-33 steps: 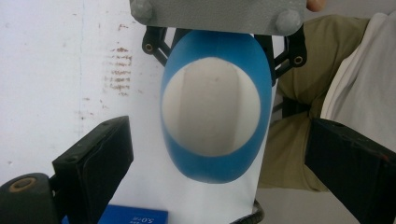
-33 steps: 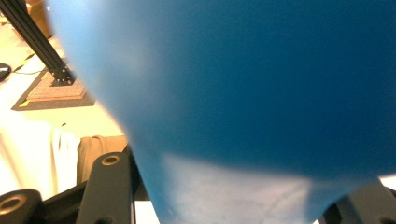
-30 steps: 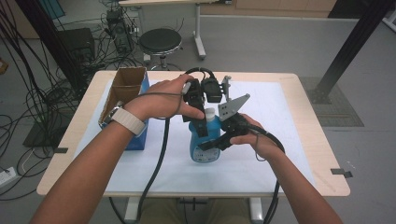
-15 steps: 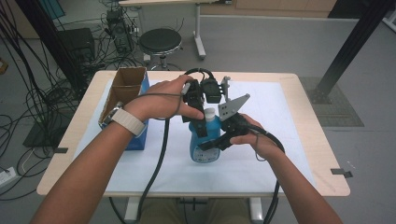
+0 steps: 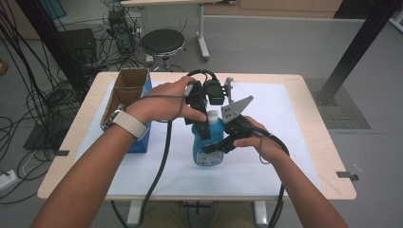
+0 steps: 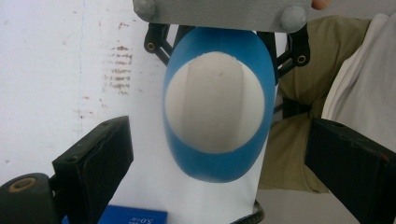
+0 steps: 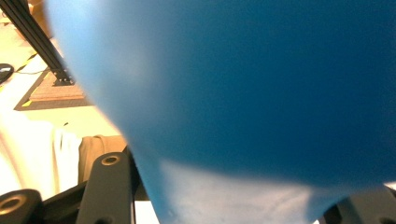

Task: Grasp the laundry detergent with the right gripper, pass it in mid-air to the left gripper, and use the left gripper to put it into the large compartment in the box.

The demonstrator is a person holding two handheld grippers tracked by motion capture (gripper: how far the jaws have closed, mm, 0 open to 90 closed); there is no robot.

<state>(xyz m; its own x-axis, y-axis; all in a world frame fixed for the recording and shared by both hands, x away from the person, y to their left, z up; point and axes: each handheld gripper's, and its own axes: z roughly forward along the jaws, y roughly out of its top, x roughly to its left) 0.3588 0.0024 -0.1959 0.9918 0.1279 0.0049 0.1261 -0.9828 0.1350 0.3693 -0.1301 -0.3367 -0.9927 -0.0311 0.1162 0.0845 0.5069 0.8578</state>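
Observation:
A blue bottle (image 5: 207, 153) with a white cap (image 5: 213, 115) stands upright on the white mat (image 5: 285, 118) in the middle of the table. My right gripper (image 5: 219, 144) comes in from the right, shut on the bottle's body; in the right gripper view the blue bottle (image 7: 243, 84) sits close between the jaws of the right gripper (image 7: 233, 205). My left gripper (image 5: 204, 124) hangs over the bottle's top, pointing down. In the left gripper view the white cap (image 6: 215, 105) is seen from above, and the left gripper (image 6: 219, 172) is open, its jaws apart on either side without touching.
An open cardboard box (image 5: 127, 90) with blue sides stands at the table's left, by my left forearm. Beyond the far edge are a round stool (image 5: 163, 42) and a tangle of floor cables (image 5: 33, 95). A black post (image 5: 356, 47) rises at the right.

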